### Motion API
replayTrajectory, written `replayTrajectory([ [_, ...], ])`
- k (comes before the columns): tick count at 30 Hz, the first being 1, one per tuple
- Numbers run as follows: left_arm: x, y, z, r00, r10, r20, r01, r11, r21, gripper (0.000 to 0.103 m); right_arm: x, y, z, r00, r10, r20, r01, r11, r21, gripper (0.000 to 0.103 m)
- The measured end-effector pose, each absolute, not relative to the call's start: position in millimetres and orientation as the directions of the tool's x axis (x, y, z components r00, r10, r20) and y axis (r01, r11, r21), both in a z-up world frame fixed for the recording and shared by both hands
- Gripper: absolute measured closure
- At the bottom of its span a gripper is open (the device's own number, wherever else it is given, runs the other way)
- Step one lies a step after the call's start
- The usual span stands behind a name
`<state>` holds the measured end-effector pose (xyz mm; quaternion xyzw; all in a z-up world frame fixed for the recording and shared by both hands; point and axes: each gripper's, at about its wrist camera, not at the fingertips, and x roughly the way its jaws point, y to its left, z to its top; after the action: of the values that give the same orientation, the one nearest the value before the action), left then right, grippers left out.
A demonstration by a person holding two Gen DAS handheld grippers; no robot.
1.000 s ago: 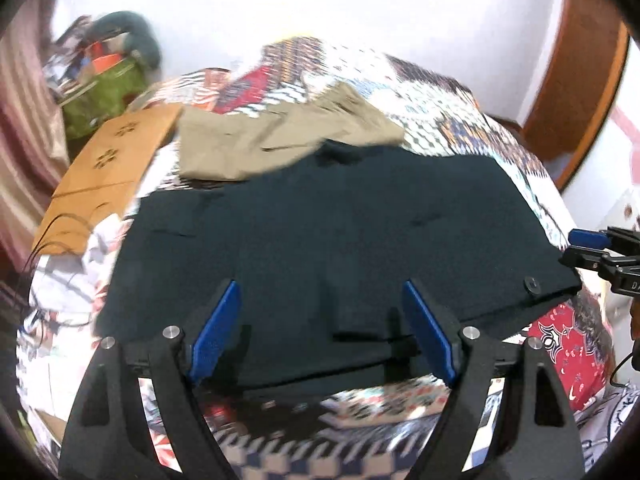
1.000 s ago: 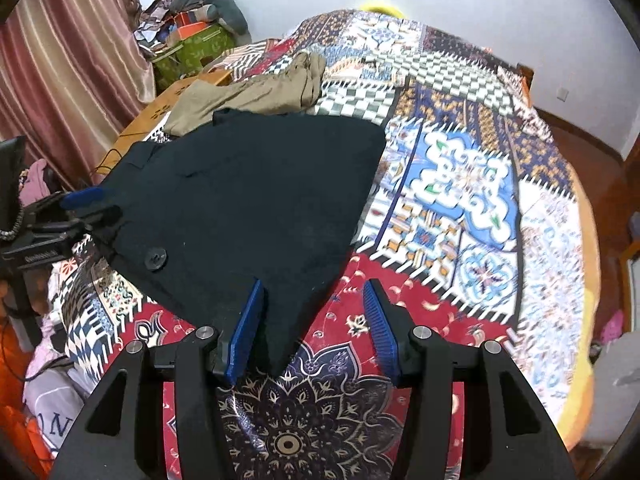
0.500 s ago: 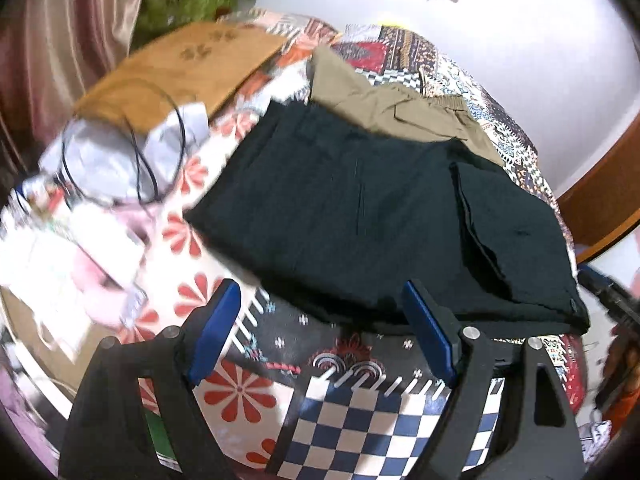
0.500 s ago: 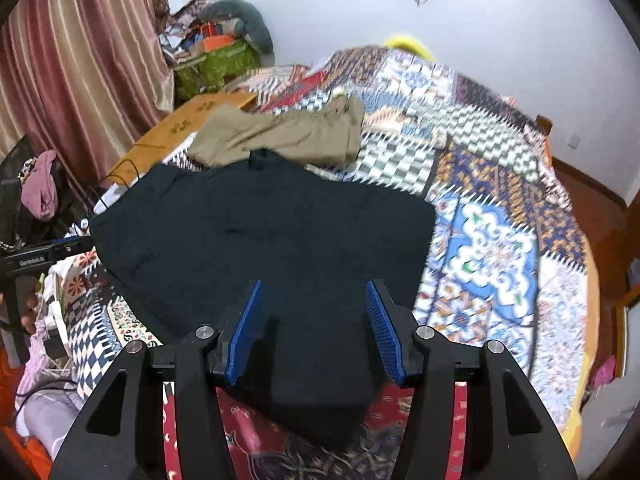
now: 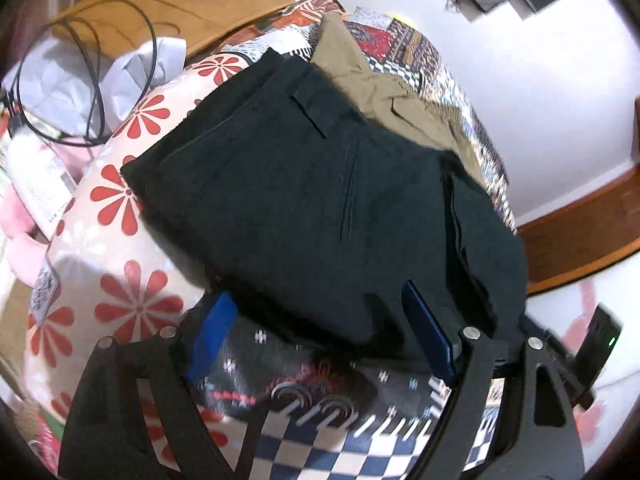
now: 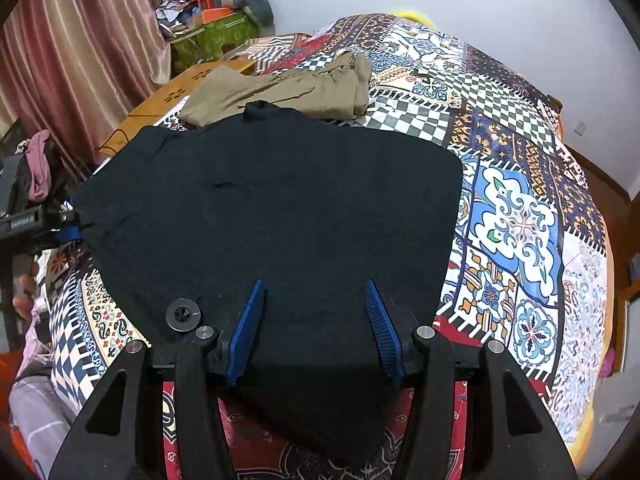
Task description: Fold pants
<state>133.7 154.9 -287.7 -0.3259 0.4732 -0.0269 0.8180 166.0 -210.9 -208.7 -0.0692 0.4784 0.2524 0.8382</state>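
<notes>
The black pants (image 6: 272,216) lie spread flat on the bed's patchwork quilt (image 6: 520,216), folded over on themselves, with the waistband button (image 6: 183,314) facing up near the close edge.

The right tool (image 6: 314,320) hangs over the near edge of the pants, its blue pads (image 6: 248,324) set moderately apart. Dark cloth fills the gap between them, but the pads stand clear of it and grip nothing. The button sits just left of this tool's left finger.

The left tool (image 5: 320,332) comes in at the pants (image 5: 320,208) from another side. Its jaws are spread wide, nothing caught in them. The hem of the pants lies just ahead of its pads, between the two fingers, with checkered quilt (image 5: 320,440) underneath.

Beyond the pants, away from both tools, lies a khaki garment (image 6: 280,88), its edge partly tucked under the black cloth. Farther left of the left tool sit a brown cardboard sheet (image 5: 180,4) and a looped black cable (image 5: 92,72) on white paper.
</notes>
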Motion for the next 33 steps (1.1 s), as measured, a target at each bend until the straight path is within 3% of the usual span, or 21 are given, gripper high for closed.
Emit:
replayTrajectory([
  [9,169,161,-291,0.557,-0.316,-0.768,-0.303,0.783,-0.543,0.021,167,-214,-211,0.407,0.377,-0.832,-0.491,0.858,0.149,0.054],
  [11,177,160,-292,0.557,-0.284,-0.780,-0.315,0.797,-0.515,0.029,166,-214,-211,0.407,0.381,-0.830,-0.490,0.858,0.153,0.054],
  [13,185,158,-294,0.546,-0.227,-0.806,-0.328,0.828,-0.455,0.050,166,-215,-211,0.407,0.383,-0.829,-0.490,0.858,0.156,0.054],
  [15,189,152,-292,0.539,-0.158,-0.828,-0.321,0.870,-0.375,0.062,165,-215,-211,0.407,0.386,-0.828,-0.489,0.858,0.159,0.054],
  [17,188,146,-289,0.546,-0.116,-0.830,-0.305,0.895,-0.325,0.068,165,-216,-210,0.408,0.389,-0.826,-0.488,0.857,0.162,0.054],
  [18,187,143,-286,0.550,-0.082,-0.831,-0.303,0.908,-0.290,0.079,164,-216,-210,0.408,0.390,-0.825,-0.487,0.858,0.165,0.054],
  [19,186,139,-281,0.556,-0.050,-0.829,-0.291,0.923,-0.251,0.082,164,-216,-210,0.409,0.392,-0.824,-0.485,0.858,0.168,0.054],
  [25,179,121,-234,0.646,0.032,-0.763,-0.219,0.965,-0.145,0.088,165,-219,-209,0.407,0.409,-0.816,-0.477,0.858,0.192,0.054],
  [33,176,65,-160,0.779,0.045,-0.625,-0.058,0.998,0.000,0.088,165,-245,-196,0.440,0.420,-0.793,-0.422,0.877,0.230,0.054],
])
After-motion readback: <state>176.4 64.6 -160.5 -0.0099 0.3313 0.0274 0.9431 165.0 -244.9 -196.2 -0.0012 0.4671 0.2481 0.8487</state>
